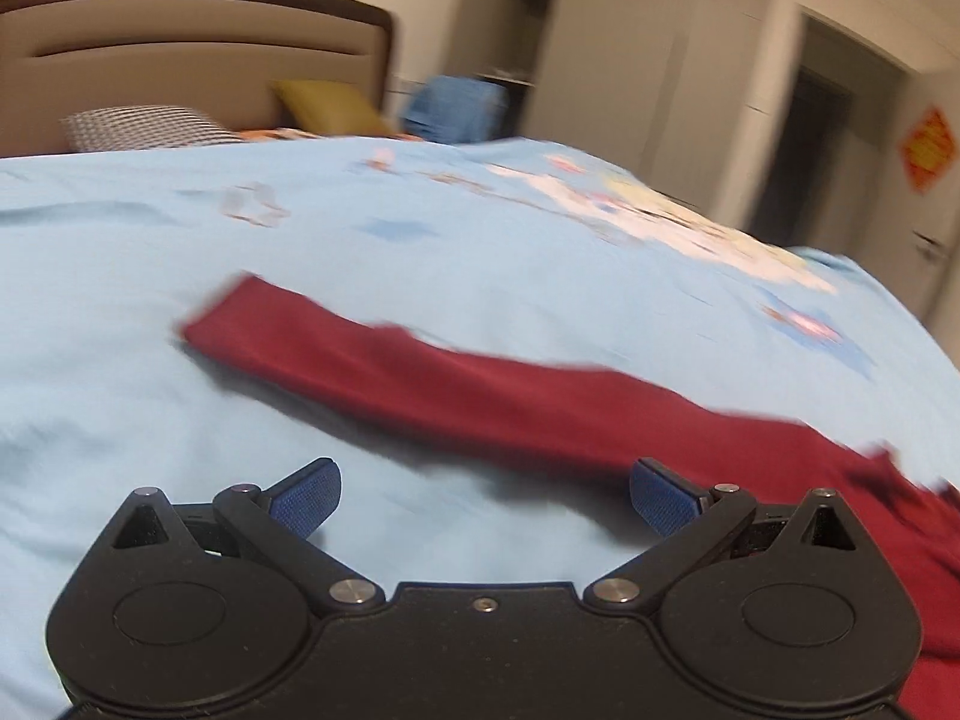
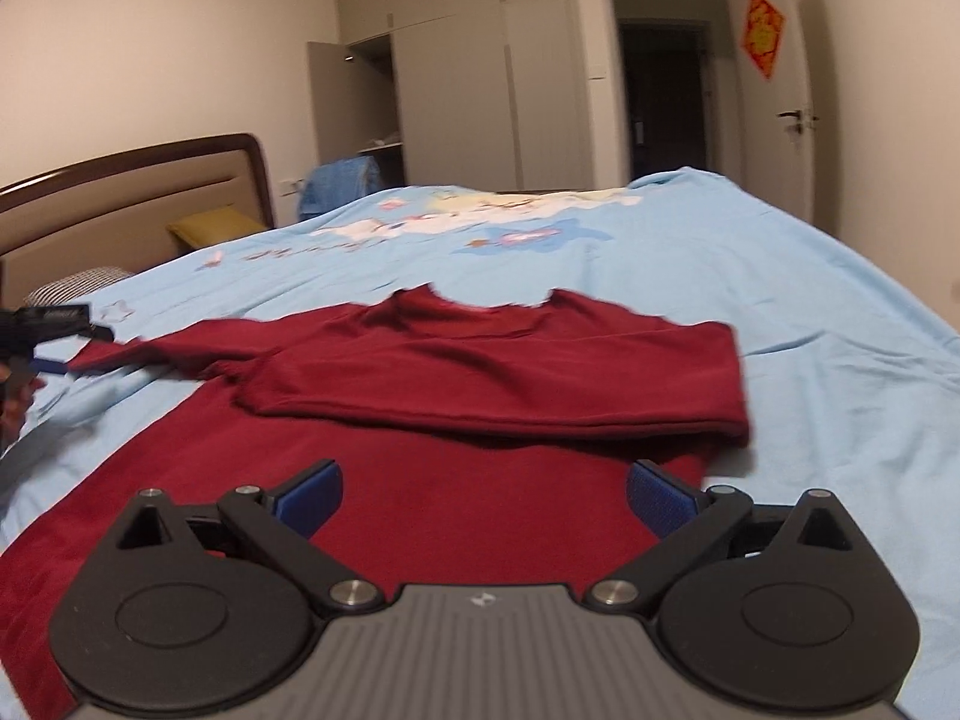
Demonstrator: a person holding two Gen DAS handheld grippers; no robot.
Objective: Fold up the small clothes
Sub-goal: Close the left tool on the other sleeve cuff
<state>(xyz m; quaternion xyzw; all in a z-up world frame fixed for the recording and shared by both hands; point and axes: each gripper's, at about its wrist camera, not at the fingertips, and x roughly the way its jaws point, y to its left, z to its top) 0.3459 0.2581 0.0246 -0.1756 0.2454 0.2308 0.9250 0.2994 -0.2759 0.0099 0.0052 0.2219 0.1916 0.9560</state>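
Spread across the pale blue printed bedsheet, my dark red long-sleeved top lies flat, right sleeve folded across its chest. My left gripper and right gripper both hover released, grasping nothing.

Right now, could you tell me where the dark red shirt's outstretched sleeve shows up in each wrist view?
Left wrist view: the sleeve runs as a long band across the middle, from centre-left down toward the right edge, just beyond the open left gripper.
Right wrist view: the sleeve lies at the left, pointing toward the left edge, above the open right gripper.
Shared landmark: the yellow pillow by the headboard.
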